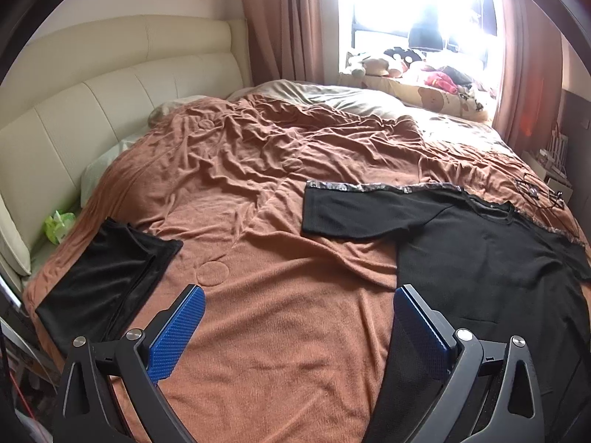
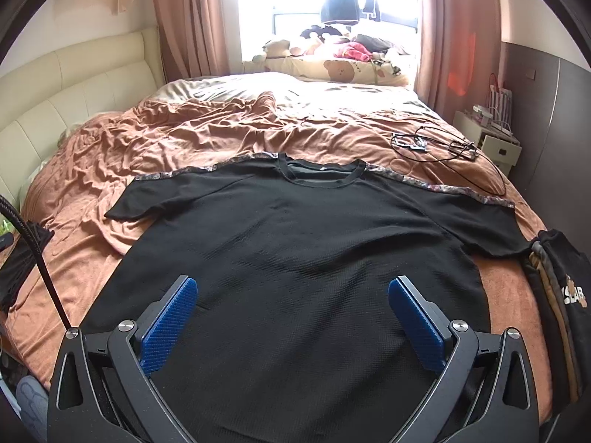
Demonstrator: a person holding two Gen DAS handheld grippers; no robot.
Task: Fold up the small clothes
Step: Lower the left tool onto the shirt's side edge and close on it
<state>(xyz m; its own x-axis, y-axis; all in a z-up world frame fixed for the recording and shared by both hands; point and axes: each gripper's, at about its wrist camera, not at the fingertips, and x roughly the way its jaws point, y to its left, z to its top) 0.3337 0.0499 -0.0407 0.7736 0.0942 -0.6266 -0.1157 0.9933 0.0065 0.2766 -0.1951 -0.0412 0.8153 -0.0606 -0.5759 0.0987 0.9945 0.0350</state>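
A black T-shirt (image 2: pixel 295 229) with patterned shoulder strips lies spread flat, collar away from me, on the brown blanket (image 2: pixel 192 136). In the left wrist view the same T-shirt (image 1: pixel 491 258) fills the right side, one sleeve stretched left. My right gripper (image 2: pixel 293 295) hovers open above the shirt's lower middle, nothing between its blue pads (image 2: pixel 170 325). My left gripper (image 1: pixel 299 306) stands open over bare blanket (image 1: pixel 288 313) just left of the shirt's side edge. A folded black garment (image 1: pixel 107 277) lies at the left of the bed.
A dark garment with a printed logo (image 2: pixel 561 295) sits at the bed's right edge. Cables and glasses (image 2: pixel 436 144) lie on the far right of the blanket. A cream headboard (image 1: pixel 92 96) runs along the left; a green packet (image 1: pixel 59 223) rests beside it. Stuffed toys (image 2: pixel 332 48) line the window.
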